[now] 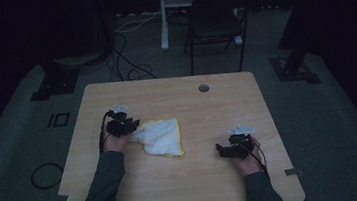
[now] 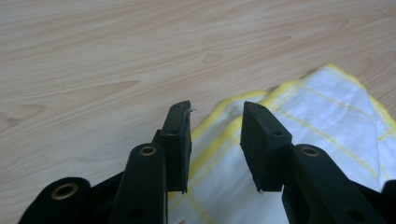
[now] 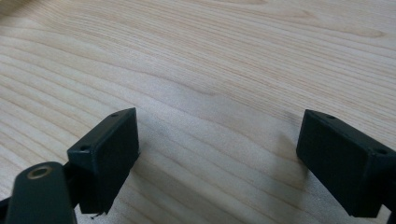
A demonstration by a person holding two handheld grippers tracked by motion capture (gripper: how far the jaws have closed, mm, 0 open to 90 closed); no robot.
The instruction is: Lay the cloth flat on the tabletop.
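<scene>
Currently your left hand-held gripper [image 1: 130,125] sits at the cloth's [image 1: 160,137] left corner, jaws part open, gripping nothing; the cloth lies folded mid-bench [image 1: 195,179], running right and toward you. Your right hand-held gripper [image 1: 224,149], wide open and empty, stands well apart.

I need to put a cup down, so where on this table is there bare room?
Free: the far strip of the table beside the round hole, and the near edge between the forearms. Crowded: the left-middle, where the left gripper meets the folded cloth; the right gripper takes the near right.
</scene>
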